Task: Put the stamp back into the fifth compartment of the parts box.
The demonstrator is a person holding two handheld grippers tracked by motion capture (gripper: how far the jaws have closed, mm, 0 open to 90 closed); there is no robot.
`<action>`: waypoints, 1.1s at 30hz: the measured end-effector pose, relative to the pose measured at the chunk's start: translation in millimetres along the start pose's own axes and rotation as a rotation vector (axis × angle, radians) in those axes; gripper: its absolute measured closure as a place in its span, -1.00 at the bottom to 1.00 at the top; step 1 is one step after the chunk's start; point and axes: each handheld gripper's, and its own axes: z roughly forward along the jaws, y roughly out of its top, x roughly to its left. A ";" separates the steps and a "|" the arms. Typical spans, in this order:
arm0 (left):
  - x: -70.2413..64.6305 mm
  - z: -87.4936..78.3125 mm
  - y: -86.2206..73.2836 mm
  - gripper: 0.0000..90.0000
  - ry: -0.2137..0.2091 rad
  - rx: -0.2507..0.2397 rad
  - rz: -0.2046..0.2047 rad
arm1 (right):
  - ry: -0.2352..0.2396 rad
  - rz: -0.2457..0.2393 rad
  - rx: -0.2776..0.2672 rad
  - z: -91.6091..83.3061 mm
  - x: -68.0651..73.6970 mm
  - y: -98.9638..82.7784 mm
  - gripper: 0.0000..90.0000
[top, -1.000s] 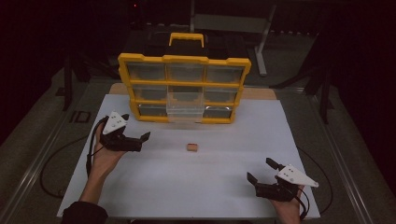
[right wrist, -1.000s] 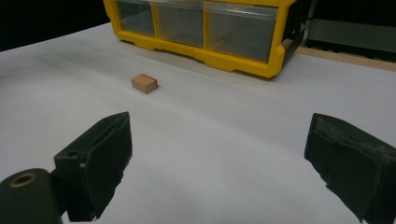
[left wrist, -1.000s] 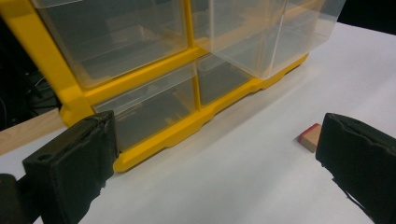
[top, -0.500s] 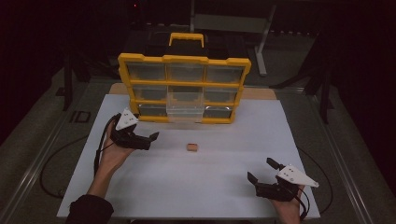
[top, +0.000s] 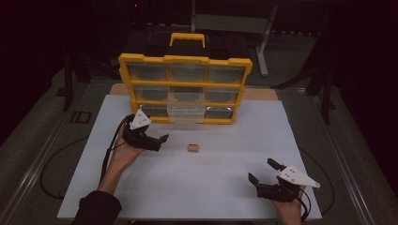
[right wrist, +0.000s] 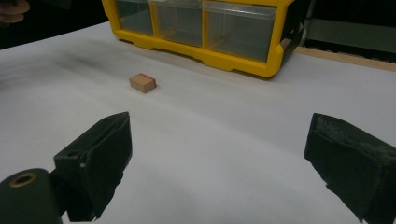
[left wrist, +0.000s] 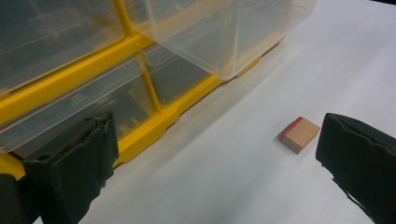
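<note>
Item: small wooden block [top: 193,148], one edge face red, lying flat on the white worktop [top: 197,187], free of both tools. Position: just in front of the yellow organiser, near its middle column, between the two grippers and nearer the left one.

Left gripper [top: 158,141]: held in the person's left hand [top: 123,152], close to the block on its left side, jaws parted wide and holding nothing. In the left gripper view the block [left wrist: 300,135] lies near the right-hand jaw, not touching it.

Yellow organiser [top: 185,60]: upright at the far side of the worktop, clear drawers in three columns, black and yellow handle on top. One clear drawer [top: 187,108] in the middle column is pulled out over the worktop; contents cannot be told.

Right gripper [top: 264,171]: low at the near right corner, well apart from the block, jaws spread wide, nothing between them. The right gripper view shows the block [right wrist: 143,82] far ahead.
</note>
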 end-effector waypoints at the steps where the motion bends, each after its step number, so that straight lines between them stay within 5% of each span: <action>1: -0.2 0.9 0.3 -0.99 -0.002 0.003 0.003 | 0.001 -0.003 0.001 0.3 0.0 -0.1 -0.83; 14: -7.3 18.5 4.3 -1.00 -0.033 0.039 0.027 | 0.003 0.002 0.001 0.8 -0.3 -0.5 -0.83; 33: -22.0 44.8 10.2 -0.99 -0.085 0.163 0.113 | 0.000 -0.002 0.009 1.4 0.8 -0.5 -0.83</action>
